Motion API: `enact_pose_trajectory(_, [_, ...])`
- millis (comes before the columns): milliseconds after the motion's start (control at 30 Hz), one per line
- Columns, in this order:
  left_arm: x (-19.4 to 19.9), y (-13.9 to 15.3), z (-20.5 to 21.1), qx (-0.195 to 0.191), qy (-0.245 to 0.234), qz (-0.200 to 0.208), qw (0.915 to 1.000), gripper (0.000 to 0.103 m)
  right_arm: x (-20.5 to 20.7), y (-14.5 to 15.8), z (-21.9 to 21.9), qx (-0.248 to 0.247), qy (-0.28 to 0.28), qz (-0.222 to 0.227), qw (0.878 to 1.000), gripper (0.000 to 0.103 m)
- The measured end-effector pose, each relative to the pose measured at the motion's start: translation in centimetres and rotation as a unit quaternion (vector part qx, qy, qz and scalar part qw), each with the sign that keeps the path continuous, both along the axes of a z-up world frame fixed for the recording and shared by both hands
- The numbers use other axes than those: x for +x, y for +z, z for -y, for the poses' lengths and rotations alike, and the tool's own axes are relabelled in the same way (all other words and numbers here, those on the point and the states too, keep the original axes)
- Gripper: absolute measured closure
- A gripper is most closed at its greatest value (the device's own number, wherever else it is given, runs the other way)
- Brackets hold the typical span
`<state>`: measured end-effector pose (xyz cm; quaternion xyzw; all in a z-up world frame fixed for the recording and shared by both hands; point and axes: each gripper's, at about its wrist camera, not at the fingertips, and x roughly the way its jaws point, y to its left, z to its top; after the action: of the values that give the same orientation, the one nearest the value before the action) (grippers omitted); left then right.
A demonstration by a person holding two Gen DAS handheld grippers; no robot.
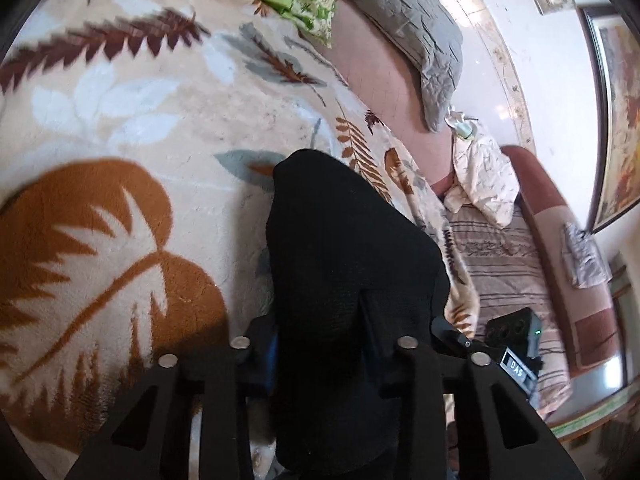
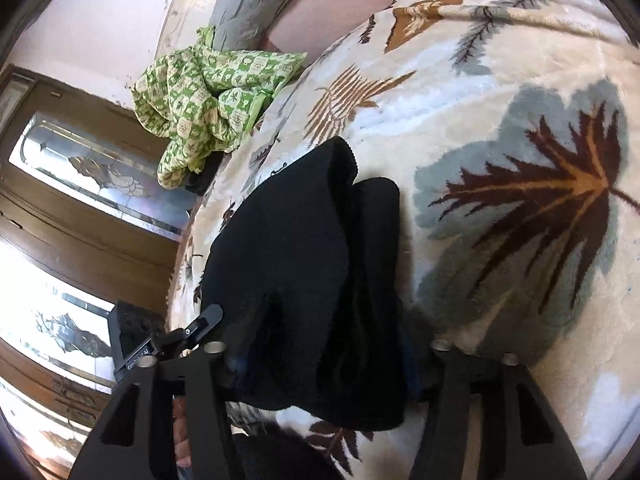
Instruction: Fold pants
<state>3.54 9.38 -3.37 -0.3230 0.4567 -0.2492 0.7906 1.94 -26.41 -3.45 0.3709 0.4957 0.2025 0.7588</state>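
Observation:
The black pants [image 1: 340,264] lie bunched and folded on a cream blanket with leaf print [image 1: 120,120]. In the left wrist view the cloth fills the gap between my left gripper's fingers [image 1: 324,344], which are shut on it. In the right wrist view the same black pants [image 2: 304,264] show doubled folds and run between my right gripper's fingers [image 2: 324,348], which are shut on the cloth near its close edge. The fingertips of both grippers are hidden under the fabric. The other gripper [image 2: 176,340] shows at the left of the right wrist view.
A green patterned cloth [image 2: 200,96] and a grey pillow [image 1: 408,28] lie at the bed's far side. A white printed pillow [image 1: 484,176], a striped sheet [image 1: 508,276] and the bed edge lie to the right. A wooden glass-paned door [image 2: 80,184] stands beyond the bed.

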Motion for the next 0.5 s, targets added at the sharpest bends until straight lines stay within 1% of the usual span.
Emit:
enact_pose_trajectory(33, [-0.1, 1.0, 0.6, 0.026, -0.003, 0.016, 0.9995, 0.077, -0.1, 0.3, 0.2, 0.008, 0.000, 0.008, 1.000, 0.067])
enact_pose_trajectory(100, [-0.1, 2.5, 1.5, 0.053, -0.011, 0.040, 0.9978, 0.078, -0.3, 1.0, 0.8, 0.021, -0.008, 0.033, 0.999, 0.069])
enact_pose_trajectory(167, [0.5, 4.2, 2.6, 0.059, -0.024, 0.061, 0.9961, 0.078, -0.7, 1.7, 1.7, 0.021, -0.028, 0.062, 0.997, 0.069])
enact_pose_trajectory(267, [2.5, 6.5, 5.1, 0.063, -0.051, 0.090, 0.9926, 0.078, -0.7, 2.5, 3.7, 0.017, -0.078, 0.110, 0.991, 0.069])
enact_pose_trajectory(333, [4.2, 7.7, 7.6, 0.084, -0.068, 0.109, 0.9881, 0.078, -0.3, 2.7, 4.7, 0.012, -0.101, 0.125, 0.987, 0.070])
enact_pose_trajectory(400, [5.5, 7.3, 9.1, 0.098, -0.075, 0.106, 0.9867, 0.077, 0.5, 2.0, 5.7, 0.009, -0.118, 0.120, 0.986, 0.070])
enact_pose_trajectory(433, [6.4, 6.6, 9.9, 0.106, -0.077, 0.096, 0.9867, 0.077, 1.0, 1.4, 6.1, 0.008, -0.123, 0.105, 0.987, 0.070])
enact_pose_trajectory(467, [7.3, 5.6, 10.7, 0.116, -0.081, 0.082, 0.9864, 0.076, 1.6, 0.4, 6.2, 0.006, -0.126, 0.078, 0.989, 0.069])
enact_pose_trajectory(500, [8.1, 4.5, 11.2, 0.128, -0.088, 0.068, 0.9856, 0.075, 1.9, -0.4, 6.4, 0.006, -0.131, 0.054, 0.990, 0.065])
